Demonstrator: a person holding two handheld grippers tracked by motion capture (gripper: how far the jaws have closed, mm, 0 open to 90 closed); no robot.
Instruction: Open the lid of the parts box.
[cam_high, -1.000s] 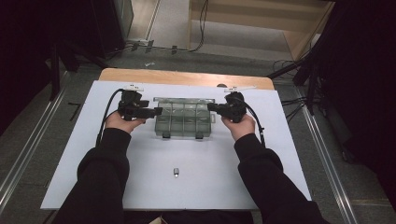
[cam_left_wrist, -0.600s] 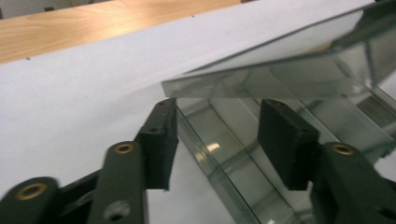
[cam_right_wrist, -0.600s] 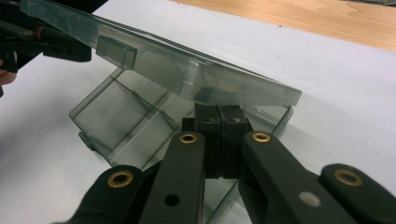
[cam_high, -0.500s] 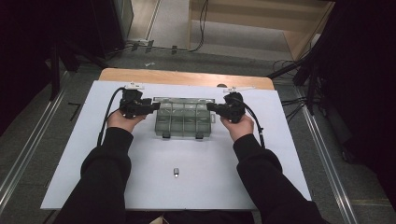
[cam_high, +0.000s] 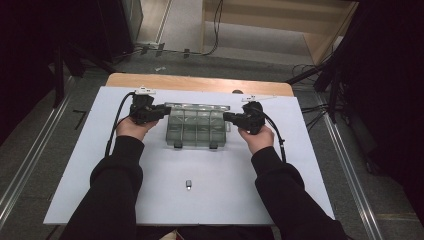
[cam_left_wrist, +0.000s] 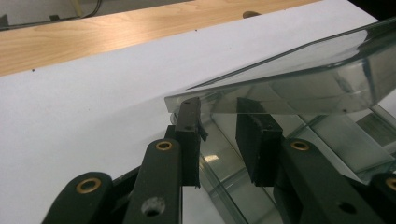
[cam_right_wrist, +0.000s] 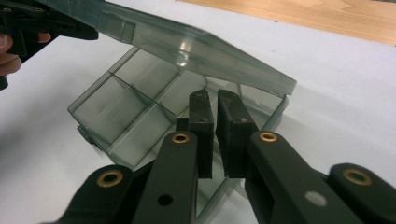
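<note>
Comparing with a second ago, little shifts in the high view: both grippers stay at the ends of the clear compartment box (cam_high: 196, 128) mid-table, lid (cam_right_wrist: 187, 46) partly raised and tilted. Left gripper (cam_left_wrist: 219, 135) has jaws apart under the lid's edge; right gripper (cam_right_wrist: 216, 126) has jaws nearly closed at the box's end wall, grip unclear. Opening looks underway, not finished. A small metal piece (cam_high: 188, 184) lies near the person.

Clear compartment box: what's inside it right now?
Under the half-raised lid, the compartment box shows bare dividers and nothing in the cells in sight. Cells behind the right hand-held gripper are hidden.
</note>
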